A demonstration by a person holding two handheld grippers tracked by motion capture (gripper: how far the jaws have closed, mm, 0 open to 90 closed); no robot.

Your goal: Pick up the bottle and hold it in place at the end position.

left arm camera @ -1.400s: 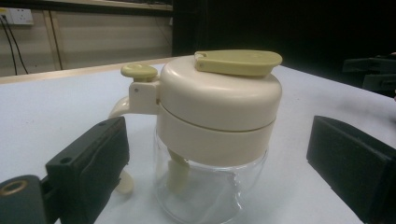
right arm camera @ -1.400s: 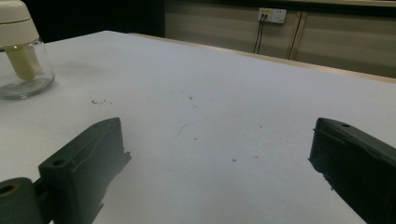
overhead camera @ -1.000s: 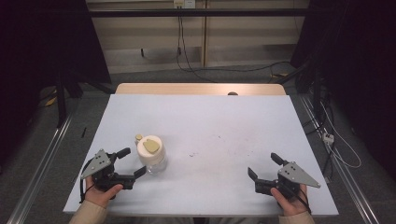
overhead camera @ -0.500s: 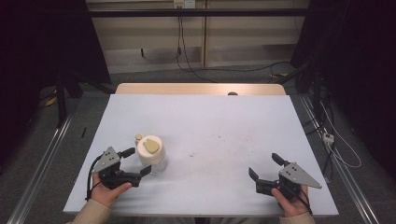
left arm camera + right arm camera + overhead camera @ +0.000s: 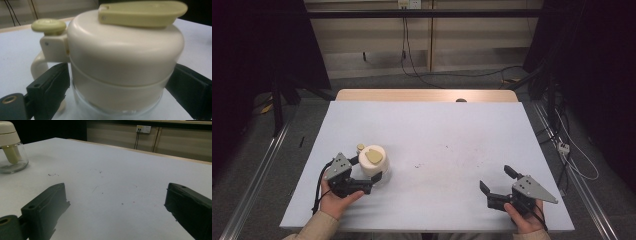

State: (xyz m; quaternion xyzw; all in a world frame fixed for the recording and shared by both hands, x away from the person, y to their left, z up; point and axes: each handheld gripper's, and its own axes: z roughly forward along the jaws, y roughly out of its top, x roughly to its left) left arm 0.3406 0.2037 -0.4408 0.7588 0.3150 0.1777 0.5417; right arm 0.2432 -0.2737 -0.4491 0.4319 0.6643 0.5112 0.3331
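Two jaws seemingly flanking cream-lidded jar [image 5: 374, 163]

The cream-lidded glass jar [image 5: 374, 164] stands between the left claw's [image 5: 368, 181] spread jaws. Bare white table [image 5: 452, 135] lies open before the right claw [image 5: 497, 184].

The jar [image 5: 374, 162] stands on the table [image 5: 452, 130] at its near left, between the left tongs' [image 5: 371, 172] jaws.

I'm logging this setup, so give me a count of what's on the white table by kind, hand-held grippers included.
Cream-lidded glass jar: 1
Hand-held grippers: 2, left hand-held gripper and right hand-held gripper
Total: 3
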